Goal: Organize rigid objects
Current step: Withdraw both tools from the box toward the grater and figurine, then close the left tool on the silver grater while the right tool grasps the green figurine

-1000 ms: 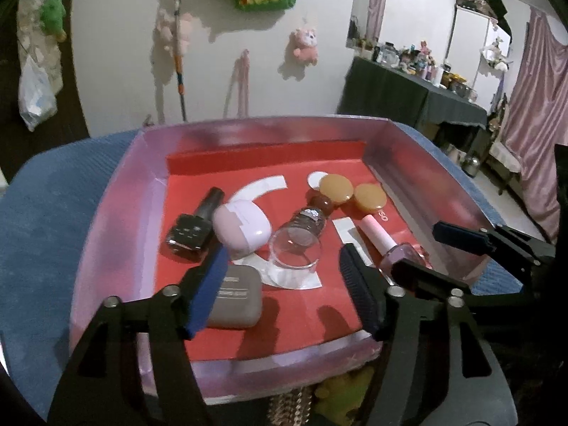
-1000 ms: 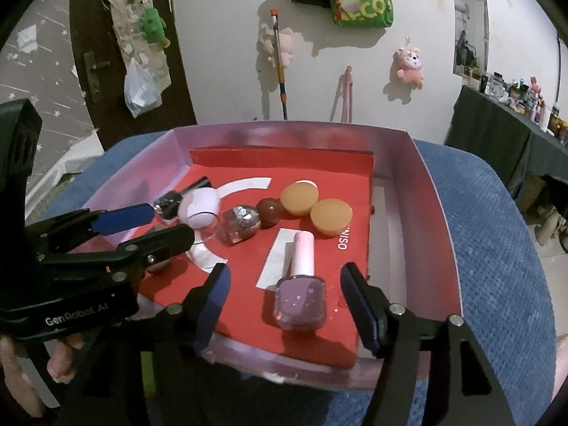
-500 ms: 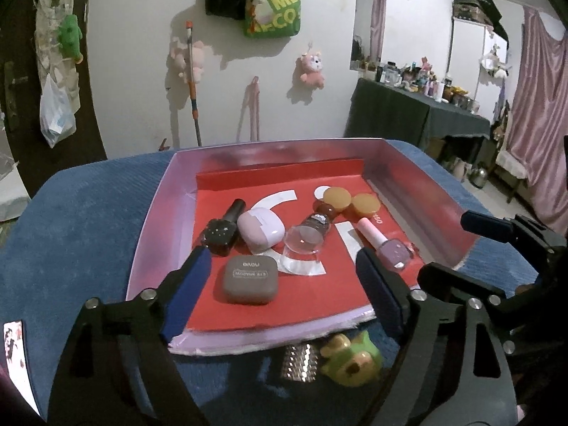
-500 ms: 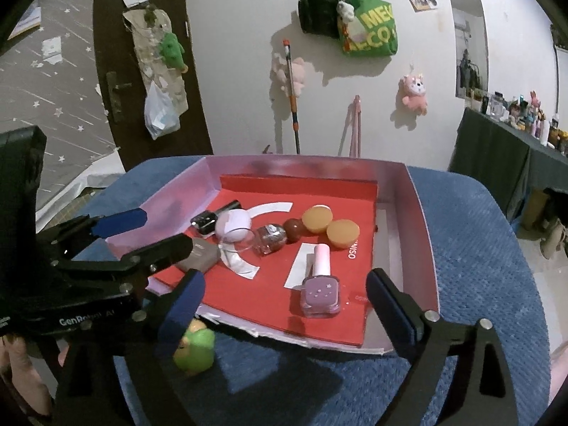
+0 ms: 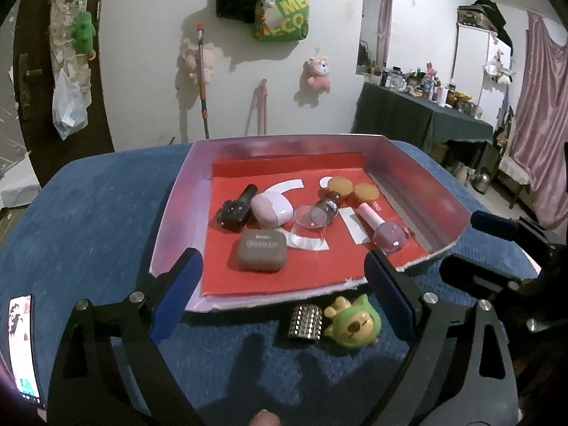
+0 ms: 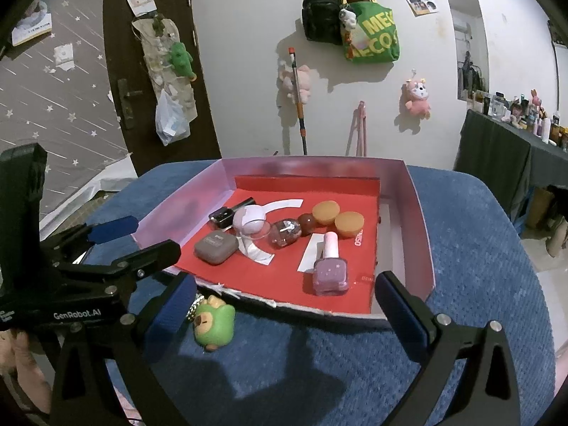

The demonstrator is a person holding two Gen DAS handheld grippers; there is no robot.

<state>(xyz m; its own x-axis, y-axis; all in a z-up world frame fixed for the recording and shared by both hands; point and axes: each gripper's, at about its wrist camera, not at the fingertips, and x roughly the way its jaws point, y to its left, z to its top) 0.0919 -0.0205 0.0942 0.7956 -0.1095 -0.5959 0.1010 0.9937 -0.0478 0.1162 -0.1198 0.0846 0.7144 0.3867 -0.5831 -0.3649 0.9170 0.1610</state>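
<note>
A pink-walled box [image 5: 170, 213] [image 6: 411, 191] with a red floor sits on a blue cushion. Inside lie a black nail-polish bottle [image 5: 234, 211], a lilac case [image 5: 271, 209], a grey case [image 5: 262, 250] [image 6: 216, 247], a clear bottle with a brown cap [image 5: 314, 214], two orange caps [image 6: 337, 218] and a pink nail-polish bottle [image 5: 385, 232] [image 6: 330, 269]. My left gripper [image 5: 282, 259] hovers at the box's near edge, jaws opening, nothing between them. My right gripper [image 6: 284, 280] hangs before the near edge too, jaws opening and empty.
A green toy figure [image 5: 353, 321] [image 6: 214, 319] with a silver studded piece [image 5: 306, 321] lies on the cushion [image 5: 88, 220] just outside the box's near edge. A phone [image 5: 21, 340] lies at the cushion's left. Behind stand a wall with hung bags and a dark cluttered table [image 5: 426, 117].
Both grippers have drawn back from the box and spread wider. The grey case and the pink bottle, once between the fingers, now lie free on the red floor. The green toy has come into view.
</note>
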